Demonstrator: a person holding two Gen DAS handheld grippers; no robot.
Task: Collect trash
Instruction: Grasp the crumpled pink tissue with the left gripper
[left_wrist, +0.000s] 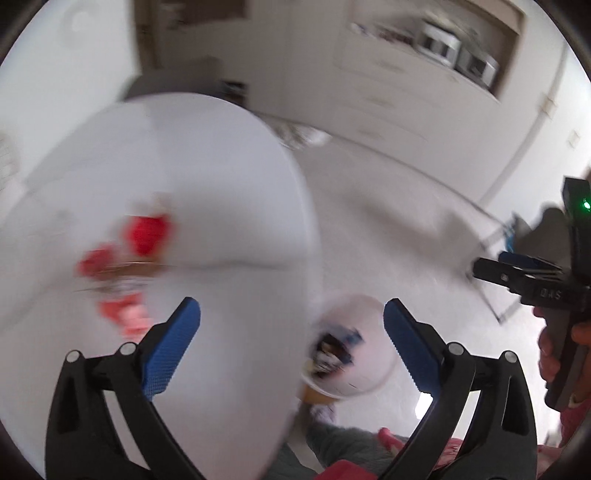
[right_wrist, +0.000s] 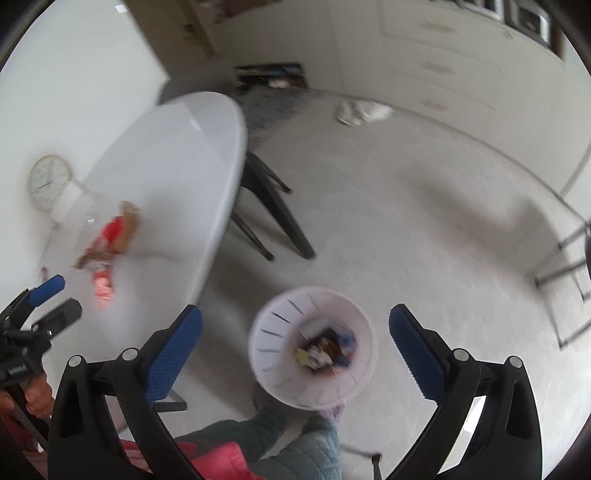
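Red and brown snack wrappers (right_wrist: 110, 240) lie blurred on the round white table (right_wrist: 166, 158); in the left wrist view the wrappers (left_wrist: 140, 236) are left of my fingers. A white slotted bin (right_wrist: 314, 347) stands on the floor by the table's edge, with several wrappers in its bottom. My right gripper (right_wrist: 295, 325) hangs open above the bin with nothing between its blue pads. My left gripper (left_wrist: 291, 321) is open and empty over the table's edge (left_wrist: 258, 258), with the bin (left_wrist: 354, 354) below to the right. Each gripper appears in the other's view: left gripper (right_wrist: 59, 301), right gripper (left_wrist: 491, 266).
A round clock (right_wrist: 48, 181) stands at the table's far left. Black chair legs (right_wrist: 273, 214) stand under the table. A crumpled white thing (right_wrist: 362, 110) lies on the floor near the cabinets. A metal rack (right_wrist: 569, 258) is at the right. The person's quilted trouser legs (right_wrist: 303, 443) are below.
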